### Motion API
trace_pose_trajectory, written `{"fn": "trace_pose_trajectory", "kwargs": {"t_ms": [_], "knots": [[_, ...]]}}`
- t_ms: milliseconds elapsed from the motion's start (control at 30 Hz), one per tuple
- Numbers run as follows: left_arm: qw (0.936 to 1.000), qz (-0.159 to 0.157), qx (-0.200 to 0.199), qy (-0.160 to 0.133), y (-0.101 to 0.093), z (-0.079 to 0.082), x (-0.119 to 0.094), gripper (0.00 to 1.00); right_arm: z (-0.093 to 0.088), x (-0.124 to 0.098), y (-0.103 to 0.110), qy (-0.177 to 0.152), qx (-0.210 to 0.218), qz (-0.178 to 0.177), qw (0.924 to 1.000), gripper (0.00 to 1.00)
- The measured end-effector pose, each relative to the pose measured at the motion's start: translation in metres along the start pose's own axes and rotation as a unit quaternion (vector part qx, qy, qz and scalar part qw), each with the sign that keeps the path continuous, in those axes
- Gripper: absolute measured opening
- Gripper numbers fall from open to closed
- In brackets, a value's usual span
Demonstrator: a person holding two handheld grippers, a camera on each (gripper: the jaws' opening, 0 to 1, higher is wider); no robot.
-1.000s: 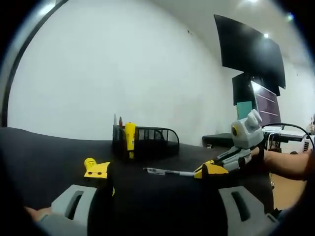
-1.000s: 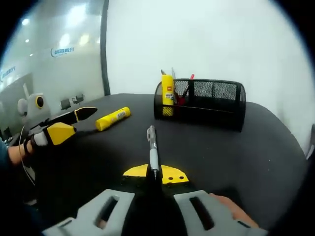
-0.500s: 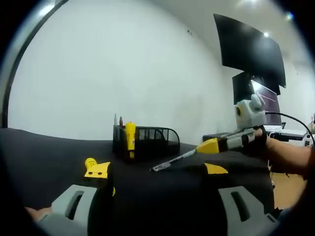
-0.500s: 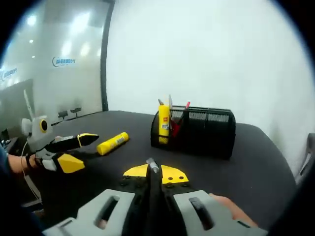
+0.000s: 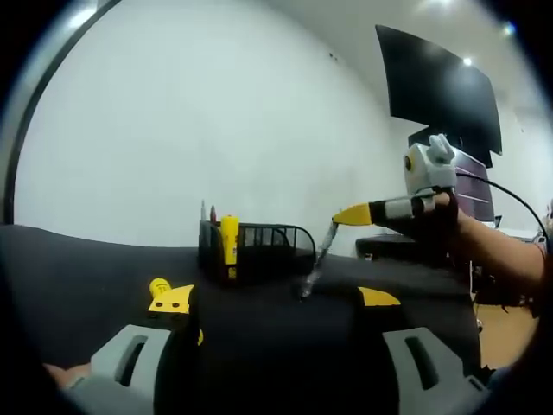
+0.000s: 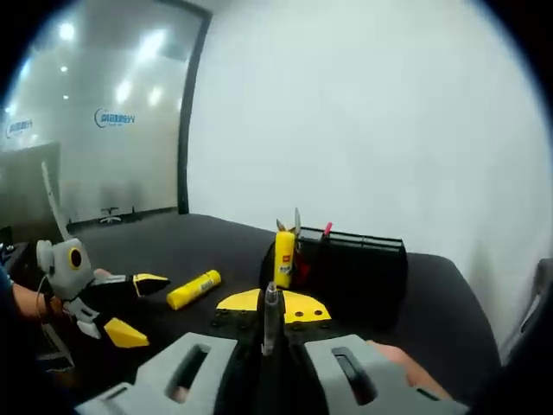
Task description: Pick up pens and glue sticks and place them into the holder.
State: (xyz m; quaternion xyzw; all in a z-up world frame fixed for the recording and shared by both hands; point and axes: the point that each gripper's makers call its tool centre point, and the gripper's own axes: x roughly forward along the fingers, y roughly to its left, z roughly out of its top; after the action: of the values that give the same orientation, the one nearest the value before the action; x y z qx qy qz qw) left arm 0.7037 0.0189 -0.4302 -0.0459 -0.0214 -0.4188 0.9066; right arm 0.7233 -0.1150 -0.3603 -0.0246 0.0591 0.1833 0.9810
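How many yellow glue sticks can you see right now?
2: one glue stick lying on the table near the left gripper, another upright in the holder. Others may be hidden inside.

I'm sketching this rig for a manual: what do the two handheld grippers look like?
Both match. The right gripper has yellow pointed jaw tips on black jaws, a grey body and a black cable trailing behind. The left gripper shows the same yellow tips and grey body. Grey slotted mounts sit at each view's bottom.

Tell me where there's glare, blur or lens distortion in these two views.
Left gripper view: fisheye bends the wall edge, ceiling lights glare at top right, and the pen is motion-smeared. Right gripper view: ceiling lights reflect off the glossy wall at left; the pen is soft up close, while the holder stays fairly sharp.
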Motion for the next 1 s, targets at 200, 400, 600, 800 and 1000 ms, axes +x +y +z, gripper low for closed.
{"fn": "trace_pose_trajectory", "kwargs": {"t_ms": [200, 400, 600, 800, 1000], "knots": [[1.0000, 0.000, -0.003, -0.004, 0.000, 0.002, 0.000, 0.74, 0.022, 0.005, -0.008, -0.016, 0.001, -0.004, 0.9999, 0.04], [1.0000, -0.001, -0.005, -0.004, 0.000, 0.002, -0.001, 0.73, 0.051, 0.014, -0.022, -0.041, 0.012, -0.007, 0.9990, 0.04], [1.0000, -0.003, -0.004, -0.005, -0.001, 0.002, -0.001, 0.73, 0.081, 0.025, -0.028, -0.065, 0.016, -0.011, 0.9977, 0.04], [0.9999, -0.003, -0.009, -0.009, 0.000, 0.004, -0.001, 0.73, 0.104, 0.045, -0.034, -0.067, 0.001, -0.010, 0.9977, 0.04], [0.9999, -0.003, -0.012, -0.011, 0.000, 0.005, -0.002, 0.73, 0.120, 0.069, -0.040, -0.064, -0.014, -0.012, 0.9978, 0.04]]}}
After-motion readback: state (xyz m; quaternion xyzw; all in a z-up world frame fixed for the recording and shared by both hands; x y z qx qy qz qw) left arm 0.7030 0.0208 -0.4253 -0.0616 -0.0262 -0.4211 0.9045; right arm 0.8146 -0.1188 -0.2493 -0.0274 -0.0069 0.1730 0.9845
